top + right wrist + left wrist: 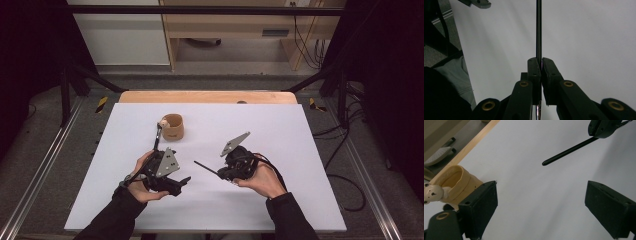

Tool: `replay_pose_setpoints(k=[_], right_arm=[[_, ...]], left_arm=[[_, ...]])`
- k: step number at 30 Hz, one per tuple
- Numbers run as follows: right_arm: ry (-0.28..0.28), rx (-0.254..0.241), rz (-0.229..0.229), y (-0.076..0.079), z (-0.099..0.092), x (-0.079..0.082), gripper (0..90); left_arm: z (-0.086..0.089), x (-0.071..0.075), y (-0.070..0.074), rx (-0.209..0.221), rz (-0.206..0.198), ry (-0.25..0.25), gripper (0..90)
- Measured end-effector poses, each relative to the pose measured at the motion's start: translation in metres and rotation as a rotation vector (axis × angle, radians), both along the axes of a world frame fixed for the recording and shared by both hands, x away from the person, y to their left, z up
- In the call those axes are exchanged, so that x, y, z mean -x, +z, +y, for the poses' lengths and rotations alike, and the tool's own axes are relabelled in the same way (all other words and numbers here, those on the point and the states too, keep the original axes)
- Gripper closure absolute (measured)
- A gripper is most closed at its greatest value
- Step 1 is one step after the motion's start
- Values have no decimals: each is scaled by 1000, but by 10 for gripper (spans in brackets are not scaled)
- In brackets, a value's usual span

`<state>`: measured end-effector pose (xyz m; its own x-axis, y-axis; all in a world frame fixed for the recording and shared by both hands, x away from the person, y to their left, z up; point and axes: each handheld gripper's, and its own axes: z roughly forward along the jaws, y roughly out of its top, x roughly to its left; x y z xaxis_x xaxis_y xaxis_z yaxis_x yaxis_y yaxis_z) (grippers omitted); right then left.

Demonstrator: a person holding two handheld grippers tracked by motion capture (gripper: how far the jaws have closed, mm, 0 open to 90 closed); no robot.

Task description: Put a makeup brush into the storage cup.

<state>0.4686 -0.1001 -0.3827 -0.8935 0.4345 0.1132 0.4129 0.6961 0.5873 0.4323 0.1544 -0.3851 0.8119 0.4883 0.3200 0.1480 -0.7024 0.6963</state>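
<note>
left gripper point(541, 202) view: bear cup point(455, 183) | right gripper point(541, 66) view: clamped rod point(538, 27)

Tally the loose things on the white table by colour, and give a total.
Tan: 1, the cup with a small bear figure on its rim.
Black: 1, the thin rod clamped in the right gripper, above the table.
Total: 2

White table point(280, 200) — wooden far edge, tan cup point(173, 127) on it
</note>
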Motion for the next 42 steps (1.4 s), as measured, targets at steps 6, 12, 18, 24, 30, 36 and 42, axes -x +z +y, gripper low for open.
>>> replay_pose_setpoints(k=[6,12,18,24,30,36,42], right_arm=[[13,15,6,-1,3,1,858],[23,22,15,-3,7,1,857],[37,28,24,-4,10,2,858],[40,31,30,-5,12,2,857],[55,26,37,-7,14,2,857],[67,19,40,-6,16,3,858],[73,16,51,-7,18,4,858]], left_arm=[[-7,2,-3,-30,-10,-23,106],[-12,3,-7,-59,-22,-33,109],[-17,5,-9,-85,-36,-48,117],[-21,6,-12,-105,-47,-64,133],[-27,10,-15,-138,-71,-94,156],[-29,12,-16,-147,-87,-113,184],[-34,14,-18,-164,-91,-131,210]])
